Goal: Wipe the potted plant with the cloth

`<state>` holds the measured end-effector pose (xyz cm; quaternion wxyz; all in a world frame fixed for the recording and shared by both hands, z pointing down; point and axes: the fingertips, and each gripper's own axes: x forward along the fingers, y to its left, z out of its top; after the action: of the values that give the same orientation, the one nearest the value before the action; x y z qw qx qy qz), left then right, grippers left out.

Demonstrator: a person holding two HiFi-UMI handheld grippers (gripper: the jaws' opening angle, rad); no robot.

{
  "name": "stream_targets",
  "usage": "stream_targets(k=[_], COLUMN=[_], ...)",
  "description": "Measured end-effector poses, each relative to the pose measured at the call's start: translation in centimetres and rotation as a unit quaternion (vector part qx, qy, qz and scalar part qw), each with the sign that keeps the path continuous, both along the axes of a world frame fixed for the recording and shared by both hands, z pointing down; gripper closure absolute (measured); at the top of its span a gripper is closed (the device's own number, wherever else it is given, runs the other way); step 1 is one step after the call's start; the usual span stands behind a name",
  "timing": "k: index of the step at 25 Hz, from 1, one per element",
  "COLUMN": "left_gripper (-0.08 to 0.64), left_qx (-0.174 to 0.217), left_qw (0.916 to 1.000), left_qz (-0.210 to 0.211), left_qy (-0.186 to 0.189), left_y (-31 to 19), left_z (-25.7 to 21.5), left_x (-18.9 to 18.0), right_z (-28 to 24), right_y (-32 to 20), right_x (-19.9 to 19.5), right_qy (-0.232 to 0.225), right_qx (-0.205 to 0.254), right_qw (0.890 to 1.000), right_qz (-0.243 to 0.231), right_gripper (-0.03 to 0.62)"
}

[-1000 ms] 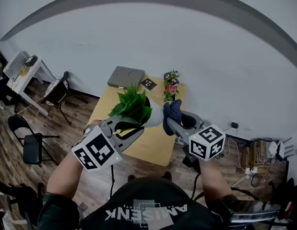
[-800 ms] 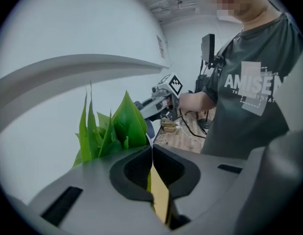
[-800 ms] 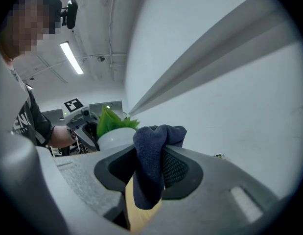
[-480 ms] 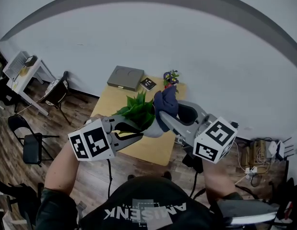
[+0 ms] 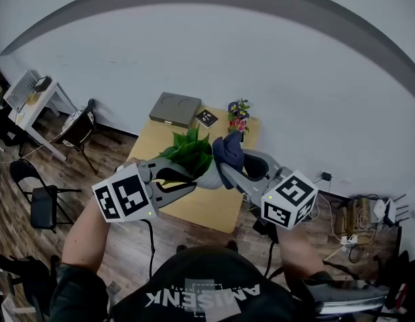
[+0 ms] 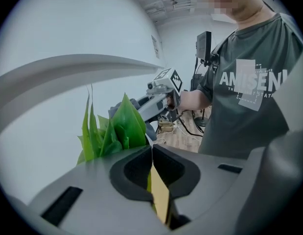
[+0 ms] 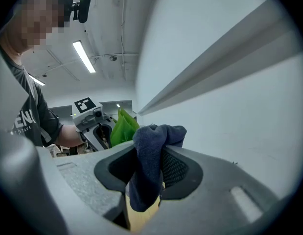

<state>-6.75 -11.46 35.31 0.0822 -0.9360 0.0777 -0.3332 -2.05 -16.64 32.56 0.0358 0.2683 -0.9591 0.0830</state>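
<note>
Lab room: floor cables [image 5: 358,228], folding chair [image 5: 43,203]

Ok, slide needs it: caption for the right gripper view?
Right gripper clamping a dark blue cloth, green potted plant just beyond.

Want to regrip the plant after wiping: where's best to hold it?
Pinch the pot by its rim, from the side below the leaves, as the left gripper does: its wall looks thin, leaves are floppy, body likely too wide for jaws.
</note>
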Motion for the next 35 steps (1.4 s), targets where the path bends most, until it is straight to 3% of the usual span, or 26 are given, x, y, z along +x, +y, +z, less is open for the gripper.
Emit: stream_targets(k=[8, 19, 24, 30, 35], left_gripper=[0.552, 0.552, 0.552, 0.552, 0.552], left_qx=[0.008, -0.004, 0.000, 0.005, 0.012], left_qw=[1.0000, 0.9994, 0.9967, 0.9941, 0.9933], left_qz=[-0.001, 0.035, 0.081, 0.108, 0.115], left_qy=[0.004, 0.000, 0.001, -0.009, -0.005], left_y=[-0.3, 0.4, 1.6, 2.4, 2.6], left_z=[-0.4, -0.1, -0.3, -0.3, -0.7], left_x=[-0.3, -0.4, -0.3, -0.1, 0.1], right_z=[4.4, 9.7, 5.6, -3.0, -4.7], right_y=[0.1, 0.3, -0.9, -0.2, 0.2], right_x=[1.6, 3.9, 5.1, 2.3, -0.4], right_qy=[0.000, 0.017, -0.006, -0.031, -0.023], right_qx=[-0.046, -0.115, -0.079, 0.013, 0.034], right_qw=[0.999, 0.993, 0.996, 0.999, 0.998], right_qz=[0.018, 0.035, 0.046, -0.007, -0.039], right_gripper=[0.460, 0.460, 0.460, 0.460, 0.460])
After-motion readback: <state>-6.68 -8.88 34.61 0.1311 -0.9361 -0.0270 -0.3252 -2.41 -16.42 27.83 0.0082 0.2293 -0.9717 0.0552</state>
